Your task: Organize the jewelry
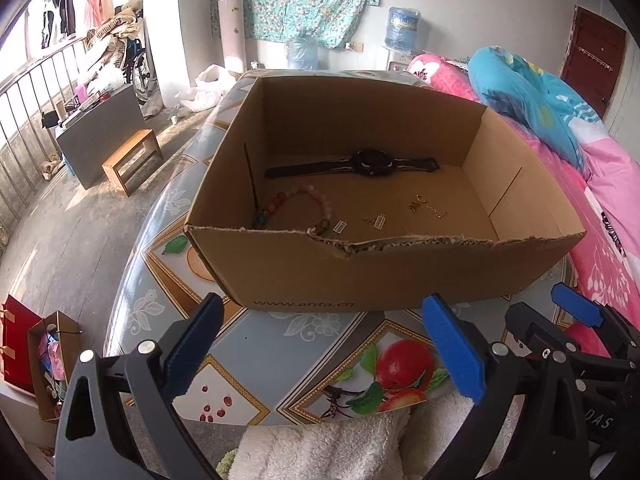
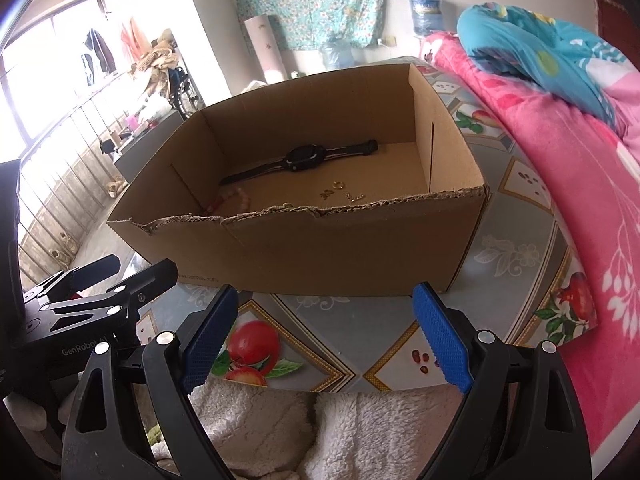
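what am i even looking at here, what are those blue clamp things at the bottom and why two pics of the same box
Those are two hand-held grippers, each with a fisheye camera looking along its fingers. One picture is from the left gripper, the other from the right gripper. Both are open and hold nothing.

A cardboard box stands on a fruit-patterned tablecloth. Inside lie a black watch, a bead bracelet and small gold charms. A pink blanket lies to the right.
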`<state>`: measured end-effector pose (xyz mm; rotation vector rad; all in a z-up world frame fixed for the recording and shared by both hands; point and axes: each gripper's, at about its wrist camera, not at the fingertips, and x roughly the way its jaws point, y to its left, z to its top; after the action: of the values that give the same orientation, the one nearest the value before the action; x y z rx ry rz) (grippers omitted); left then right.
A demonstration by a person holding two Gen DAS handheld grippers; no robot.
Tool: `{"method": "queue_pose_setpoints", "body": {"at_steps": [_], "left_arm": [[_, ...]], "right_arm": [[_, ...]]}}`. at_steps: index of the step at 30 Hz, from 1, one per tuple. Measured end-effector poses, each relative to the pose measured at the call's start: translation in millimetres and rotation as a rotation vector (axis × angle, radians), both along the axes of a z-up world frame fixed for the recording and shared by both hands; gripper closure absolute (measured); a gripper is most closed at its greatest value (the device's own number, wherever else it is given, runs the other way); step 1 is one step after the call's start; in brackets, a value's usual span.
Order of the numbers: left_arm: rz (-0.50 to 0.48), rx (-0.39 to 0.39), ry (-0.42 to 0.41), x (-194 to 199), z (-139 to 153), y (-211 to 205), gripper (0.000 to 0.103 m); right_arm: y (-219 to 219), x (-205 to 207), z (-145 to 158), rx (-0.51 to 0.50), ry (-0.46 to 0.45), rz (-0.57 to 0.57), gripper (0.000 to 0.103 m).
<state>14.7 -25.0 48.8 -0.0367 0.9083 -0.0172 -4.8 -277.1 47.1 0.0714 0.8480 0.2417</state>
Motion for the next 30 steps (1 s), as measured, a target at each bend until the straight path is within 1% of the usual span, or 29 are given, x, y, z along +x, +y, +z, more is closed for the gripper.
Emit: {"method": "queue_pose_setpoints", "body": {"at_steps": [14,30], "left_arm": [[0.01,0.001,0.015,6.0,-4.2,-0.7,0.006],[0.01,0.003,0.013,5.4,-4.8,-0.8,0.006]], "right_arm": [[-1.2,5.3,-1.1,-0.007,0.011,-0.008,0.018],[-1.6,5.2,-0.6,-0.008,0.012,-0.007,0.018]]}}
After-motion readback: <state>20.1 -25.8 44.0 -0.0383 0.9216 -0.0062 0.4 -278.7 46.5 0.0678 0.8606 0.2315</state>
